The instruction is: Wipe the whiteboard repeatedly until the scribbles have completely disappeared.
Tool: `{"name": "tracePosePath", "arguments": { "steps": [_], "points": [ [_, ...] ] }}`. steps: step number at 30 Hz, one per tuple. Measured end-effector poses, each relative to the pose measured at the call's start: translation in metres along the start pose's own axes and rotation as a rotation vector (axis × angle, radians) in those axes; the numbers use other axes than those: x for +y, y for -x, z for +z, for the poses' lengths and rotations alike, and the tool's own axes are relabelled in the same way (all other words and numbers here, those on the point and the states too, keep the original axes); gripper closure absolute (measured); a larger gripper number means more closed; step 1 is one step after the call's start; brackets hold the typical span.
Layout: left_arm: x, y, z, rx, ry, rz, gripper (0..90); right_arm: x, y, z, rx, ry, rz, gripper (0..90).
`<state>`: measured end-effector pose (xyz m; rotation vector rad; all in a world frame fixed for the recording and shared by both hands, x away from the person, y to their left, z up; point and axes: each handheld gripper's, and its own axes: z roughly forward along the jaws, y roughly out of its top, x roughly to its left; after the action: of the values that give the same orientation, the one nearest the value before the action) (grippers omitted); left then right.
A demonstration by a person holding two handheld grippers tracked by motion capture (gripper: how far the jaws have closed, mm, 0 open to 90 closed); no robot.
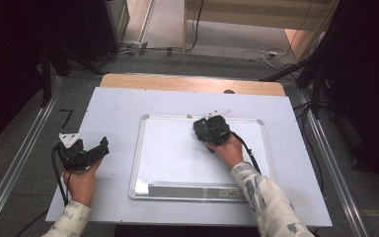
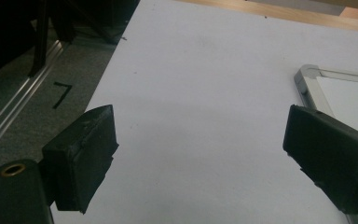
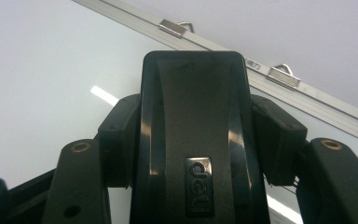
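A white board point(image 1: 177, 158) with a silver frame lies flat in the middle of the table. My right gripper point(image 1: 206, 129) sits over its far part, near the top frame, shut on a black board eraser point(image 3: 193, 121) marked "deli". In the right gripper view the two pads point(image 3: 119, 135) press on the eraser's sides, and its base faces the white surface. My left gripper point(image 1: 91, 148) rests on the table to the left of the board, with its jaws wide apart point(image 2: 205, 149) and nothing between them. The board's corner point(image 2: 307, 74) shows at the right of the left gripper view.
A pale grey sheet point(image 1: 118, 108) covers the table, with a wooden strip point(image 1: 187, 83) along the far edge. The board has a grey tray point(image 1: 192, 190) on its near side and metal hanging clips point(image 3: 284, 74) on its far frame. Cables and dark stands lie on the floor around.
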<state>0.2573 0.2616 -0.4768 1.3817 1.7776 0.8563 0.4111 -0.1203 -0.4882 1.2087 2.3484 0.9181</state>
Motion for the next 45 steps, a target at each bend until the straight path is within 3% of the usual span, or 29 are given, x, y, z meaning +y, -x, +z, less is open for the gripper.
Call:
{"name": "tracePosePath", "arguments": {
  "steps": [38, 45],
  "points": [
    [-0.001, 0.001, 0.001, 0.006, -0.008, 0.0, 10.2, -0.03, 0.064, -0.028, -0.074, 0.003, 0.091, 37.8],
    [-0.001, 0.002, 0.001, 0.007, -0.009, 0.003, 10.2, -0.033, 0.07, -0.031, -0.09, 0.003, 0.104, 37.9]
  ]
}}
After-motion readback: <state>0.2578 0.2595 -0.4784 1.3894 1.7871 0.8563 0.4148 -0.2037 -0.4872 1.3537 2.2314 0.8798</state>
